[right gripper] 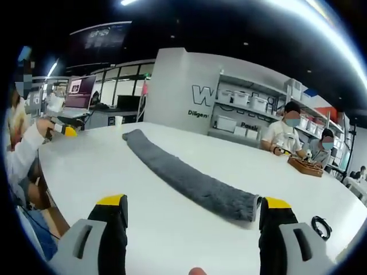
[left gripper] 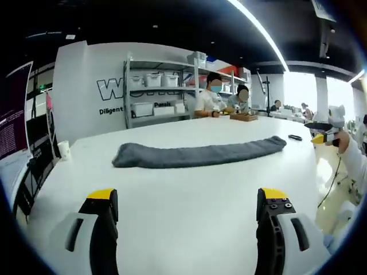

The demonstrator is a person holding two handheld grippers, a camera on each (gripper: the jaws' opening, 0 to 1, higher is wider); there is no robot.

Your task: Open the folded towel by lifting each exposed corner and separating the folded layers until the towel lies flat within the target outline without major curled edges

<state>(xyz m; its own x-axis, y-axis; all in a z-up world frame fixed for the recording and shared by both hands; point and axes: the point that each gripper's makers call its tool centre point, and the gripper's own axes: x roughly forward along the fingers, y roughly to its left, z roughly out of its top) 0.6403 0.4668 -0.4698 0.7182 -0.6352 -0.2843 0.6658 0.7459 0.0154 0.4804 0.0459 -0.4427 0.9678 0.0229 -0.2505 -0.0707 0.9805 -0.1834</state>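
Observation:
A dark grey towel (left gripper: pixel 198 154) lies folded into a long narrow strip across the white table (left gripper: pixel 189 229). In the right gripper view the towel (right gripper: pixel 183 177) runs diagonally from far left to near right, its near end close to my right jaw. My left gripper (left gripper: pixel 187 196) hovers over the table short of the strip, open and holding nothing. My right gripper (right gripper: pixel 194 201) is open too, with nothing between its jaws. The right gripper (left gripper: pixel 321 136) shows past the towel's right end, held by a white-sleeved hand. The left gripper (right gripper: pixel 60 129) shows at the far left.
A paper cup (left gripper: pixel 63 149) stands near the table's left edge. A small black object (left gripper: pixel 295 137) lies beyond the towel's right end, seen as a black loop (right gripper: pixel 321 227). People sit at the far side with a wooden box (right gripper: pixel 305 165). Shelves with white bins (left gripper: pixel 160 91) stand behind.

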